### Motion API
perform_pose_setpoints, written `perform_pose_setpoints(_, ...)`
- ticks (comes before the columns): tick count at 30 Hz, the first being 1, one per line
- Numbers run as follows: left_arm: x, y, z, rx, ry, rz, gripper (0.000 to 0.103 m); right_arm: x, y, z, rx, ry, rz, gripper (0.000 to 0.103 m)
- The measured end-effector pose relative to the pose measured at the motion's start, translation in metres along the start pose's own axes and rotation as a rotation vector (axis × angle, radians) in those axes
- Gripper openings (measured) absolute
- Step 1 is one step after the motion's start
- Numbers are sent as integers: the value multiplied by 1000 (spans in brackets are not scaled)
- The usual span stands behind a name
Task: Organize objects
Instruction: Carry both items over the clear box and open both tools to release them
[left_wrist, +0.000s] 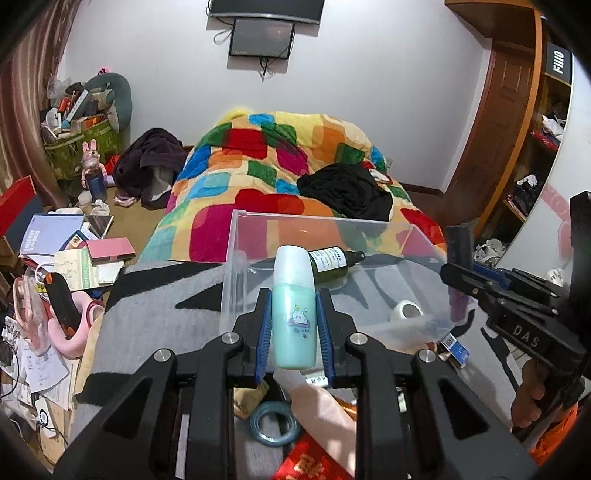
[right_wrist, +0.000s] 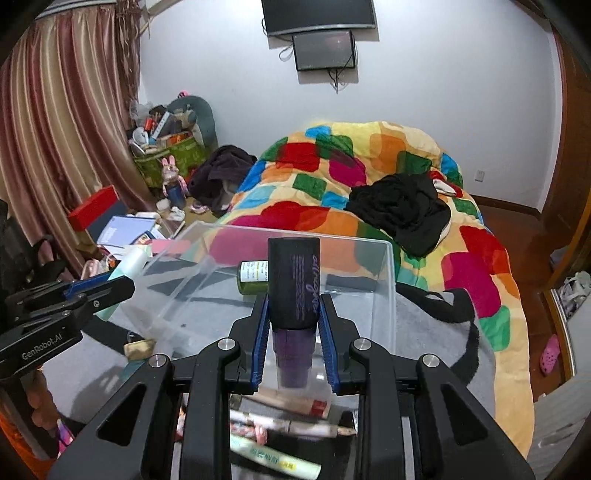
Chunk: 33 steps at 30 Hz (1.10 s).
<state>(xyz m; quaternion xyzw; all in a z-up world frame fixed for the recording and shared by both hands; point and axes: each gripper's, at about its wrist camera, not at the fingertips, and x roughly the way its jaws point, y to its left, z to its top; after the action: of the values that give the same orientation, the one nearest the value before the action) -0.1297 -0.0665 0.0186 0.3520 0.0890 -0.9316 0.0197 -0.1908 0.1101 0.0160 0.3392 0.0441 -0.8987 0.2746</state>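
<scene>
Blue pads of the left hand-held gripper (left_wrist: 294, 321) are clamped on a mint-green bottle (left_wrist: 294, 306) with a white cap and a small cloud sticker; the bottle stands upright between the fingers, its cap toward 12 o'clock. Just beyond it, from 12 to 2 o'clock, sits a clear plastic bin (left_wrist: 236, 236) on a grey and black blanket (left_wrist: 166, 291) spread over the bed. Inside the bin a dark green spray bottle (left_wrist: 330, 264) lies on its side, its nozzle toward 3 o'clock, and a white tape roll (left_wrist: 406, 311) rests nearer the front right corner. Below the left fingers, at 6 o'clock, a bluish tape ring (left_wrist: 275, 424) lies on the blanket.

The right hand-held gripper (right_wrist: 294, 325) is closed around a dark purple bottle (right_wrist: 293, 284) with a black cap, held upright over the bin's near edge; the green spray bottle (right_wrist: 253, 277) lies just behind it at 11 o'clock. At 6 o'clock below these fingers lie blurred tubes (right_wrist: 288, 417) in a heap.

Farther out at 12 o'clock, a multicoloured quilt (left_wrist: 280, 155) covers the bed with black clothing (left_wrist: 347, 192) on top.
</scene>
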Motion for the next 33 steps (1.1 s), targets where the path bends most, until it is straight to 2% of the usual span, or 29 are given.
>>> perform_pose_setpoints(9,40,5,8,-7,92,-1,22,37,13,-1,-25,88,32,23)
perform_pose_setpoints(14,47,3,5,4,117,-2,21,52,19,-5,-46,139,69,23)
perform_pose_setpoints(27,26,-14,-4,55,98,-12,21,52,18,-5,-25,184,110,24)
perform_pose_setpoints(30,17,-16,-7,58,90,-11,21,47,15,-5,-13,183,123,31)
perform_pose_setpoints(33,9,-18,-11,56,88,-26,22,40,13,-5,-6,166,121,33)
